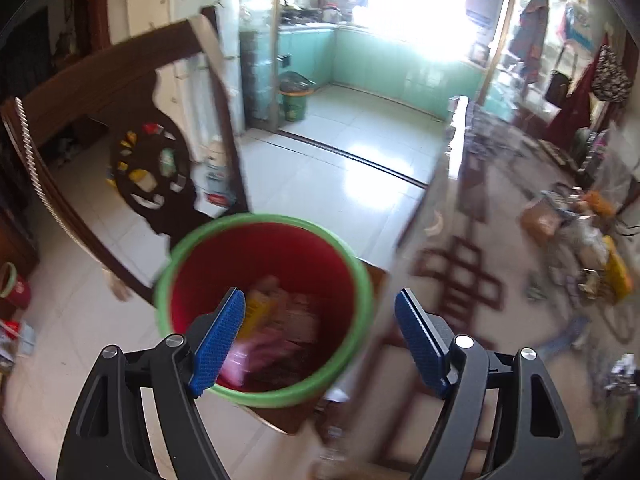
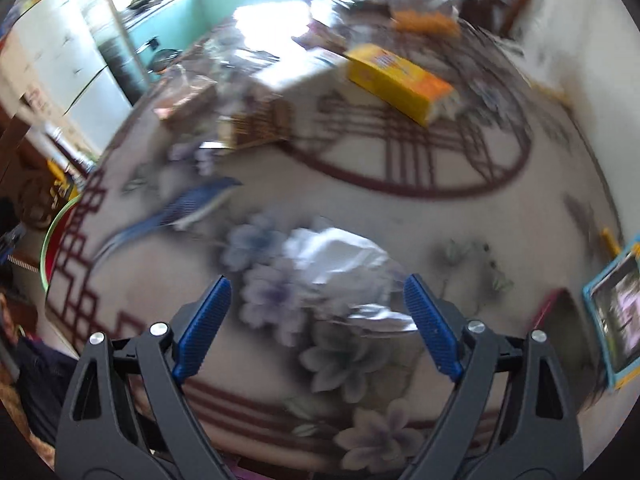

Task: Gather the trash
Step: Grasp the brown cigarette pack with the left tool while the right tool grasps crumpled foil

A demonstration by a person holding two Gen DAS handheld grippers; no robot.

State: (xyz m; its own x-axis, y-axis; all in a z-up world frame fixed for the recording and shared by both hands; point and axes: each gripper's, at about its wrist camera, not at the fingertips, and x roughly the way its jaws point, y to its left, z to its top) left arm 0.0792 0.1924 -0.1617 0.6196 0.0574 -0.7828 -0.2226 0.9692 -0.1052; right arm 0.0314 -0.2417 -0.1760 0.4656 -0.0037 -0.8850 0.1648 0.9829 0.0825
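Observation:
A red bin with a green rim (image 1: 264, 312) stands beside the table, with yellow and pink wrappers (image 1: 272, 332) inside. My left gripper (image 1: 320, 340) is open and empty, hovering above the bin's near right side. In the right wrist view a crumpled white paper (image 2: 340, 264) lies on the flower-patterned tablecloth (image 2: 360, 208). My right gripper (image 2: 316, 328) is open just before it, with the paper between and a little beyond the fingertips. The bin's rim (image 2: 60, 224) shows at the table's left edge.
A yellow box (image 2: 400, 80), a wooden item (image 2: 260, 120), plastic bags and clutter sit at the table's far side. A blue-framed tablet (image 2: 612, 308) lies at the right. A dark wooden chair (image 1: 120, 120) stands behind the bin. Another green bin (image 1: 294, 96) is far off.

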